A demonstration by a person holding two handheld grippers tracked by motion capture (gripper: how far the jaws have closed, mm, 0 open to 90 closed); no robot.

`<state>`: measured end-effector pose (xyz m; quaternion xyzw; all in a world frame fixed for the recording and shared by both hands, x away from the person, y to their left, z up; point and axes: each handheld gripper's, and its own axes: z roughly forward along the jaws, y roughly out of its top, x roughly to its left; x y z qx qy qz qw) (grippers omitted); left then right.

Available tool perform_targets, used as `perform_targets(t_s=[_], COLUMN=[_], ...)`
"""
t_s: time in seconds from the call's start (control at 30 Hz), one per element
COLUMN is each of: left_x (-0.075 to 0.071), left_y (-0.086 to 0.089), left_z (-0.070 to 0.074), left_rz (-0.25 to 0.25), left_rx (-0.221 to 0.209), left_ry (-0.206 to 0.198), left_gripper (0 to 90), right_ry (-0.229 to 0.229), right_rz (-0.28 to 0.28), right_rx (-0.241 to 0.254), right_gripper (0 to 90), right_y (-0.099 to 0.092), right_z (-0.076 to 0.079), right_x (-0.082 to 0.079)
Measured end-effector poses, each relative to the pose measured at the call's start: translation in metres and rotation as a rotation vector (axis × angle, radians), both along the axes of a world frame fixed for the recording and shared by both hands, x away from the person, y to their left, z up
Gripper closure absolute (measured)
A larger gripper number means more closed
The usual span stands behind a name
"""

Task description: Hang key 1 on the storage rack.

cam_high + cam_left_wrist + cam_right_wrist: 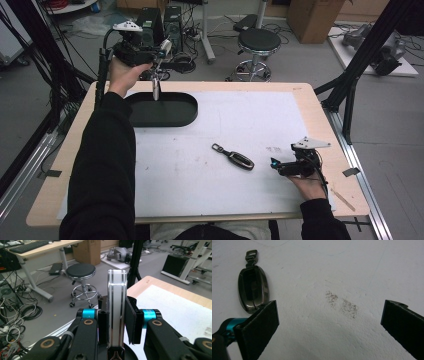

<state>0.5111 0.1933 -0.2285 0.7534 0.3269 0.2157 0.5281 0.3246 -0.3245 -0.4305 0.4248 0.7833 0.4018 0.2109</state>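
My left gripper [158, 64] is raised over the table's far left corner, shut on a slim silver fob with dark stripes [156, 89]. The fob hangs down over the black oval tray [175, 114]. In the left gripper view the silver fob [116, 287] stands upright, clamped between the pads of the left gripper [117, 320]. A dark metallic key fob [235, 157] with a clip lies on the white mat near the middle. My right gripper [280, 166] rests low at the right, open. The dark fob [253, 288] lies just beyond the left jaw of the right gripper [330, 325].
A white mat [240, 120] covers most of the wooden table [320, 125]. The mat has a dark smudge [342, 303]. Beyond the far edge stand a black stool [257, 42], cables and black frame posts [350, 95].
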Motion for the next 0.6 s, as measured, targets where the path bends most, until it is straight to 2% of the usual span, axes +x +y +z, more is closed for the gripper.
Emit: perform_targets(t_s=[0.1,0.27,0.43,0.6], left_x=[0.003,0.007,0.010,0.014], left_y=[-0.001,-0.008,-0.012,-0.014], left_z=[-0.003,-0.007,-0.009,-0.013], left_rz=[0.003,0.020,0.028,0.038], left_rx=[-0.005,0.022,0.007,-0.010], left_ry=[0.000,-0.038,-0.074,-0.077], left_gripper=[74.7,74.7,74.7,74.7], right_ry=[0.001,-0.004,0.000,-0.001], right_rz=[-0.001,-0.002,0.008,0.001], right_rx=[-0.002,-0.005,-0.005,-0.003], right_gripper=[0.8,0.8,0.8,0.8], right_y=[0.000,0.000,0.000,-0.002], right_z=[0.000,0.000,0.000,0.000], right_x=[-0.001,-0.001,-0.003,-0.004])
